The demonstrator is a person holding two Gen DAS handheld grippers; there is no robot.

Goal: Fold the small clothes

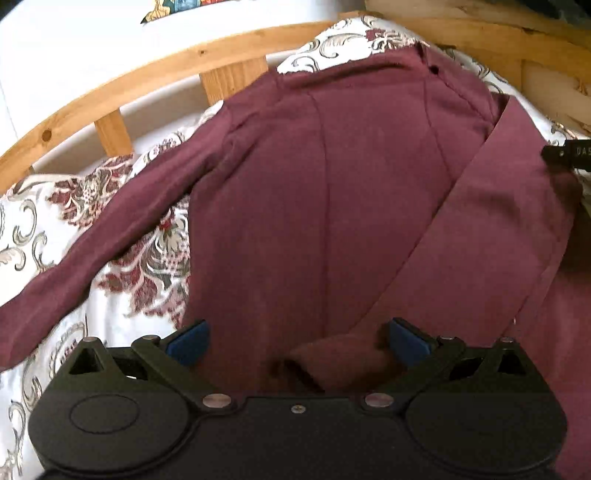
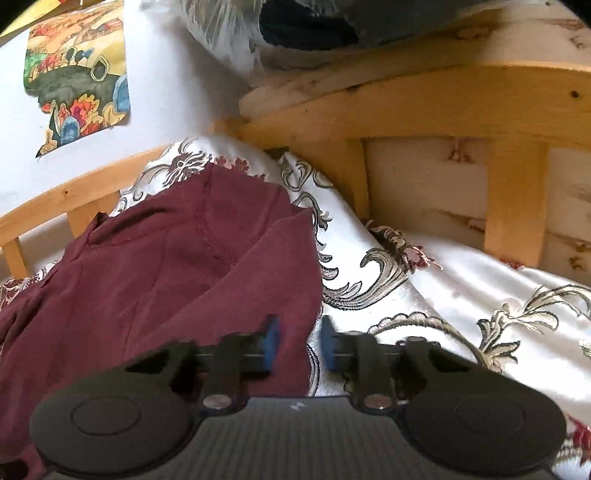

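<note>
A maroon long-sleeved top (image 1: pixel 325 192) lies spread on a white floral bedspread (image 1: pixel 44 229). Its left sleeve (image 1: pixel 110 236) stretches out to the left. Its right sleeve (image 1: pixel 491 229) is folded diagonally across the body, the cuff lying between my left gripper's fingers. My left gripper (image 1: pixel 297 341) is wide open over the top's lower part. The top also shows in the right wrist view (image 2: pixel 166 273). My right gripper (image 2: pixel 297 343) is open with a narrow gap, above the top's right edge, nothing between its blue pads (image 2: pixel 271 341). The other gripper's tip (image 1: pixel 565 153) shows at the right edge.
A wooden bed rail (image 1: pixel 147 74) with slats curves behind the top. A wooden headboard (image 2: pixel 443 107) stands at the right. A white wall carries a colourful picture (image 2: pixel 77 77). Dark bedding (image 2: pixel 314 22) lies on the headboard's top.
</note>
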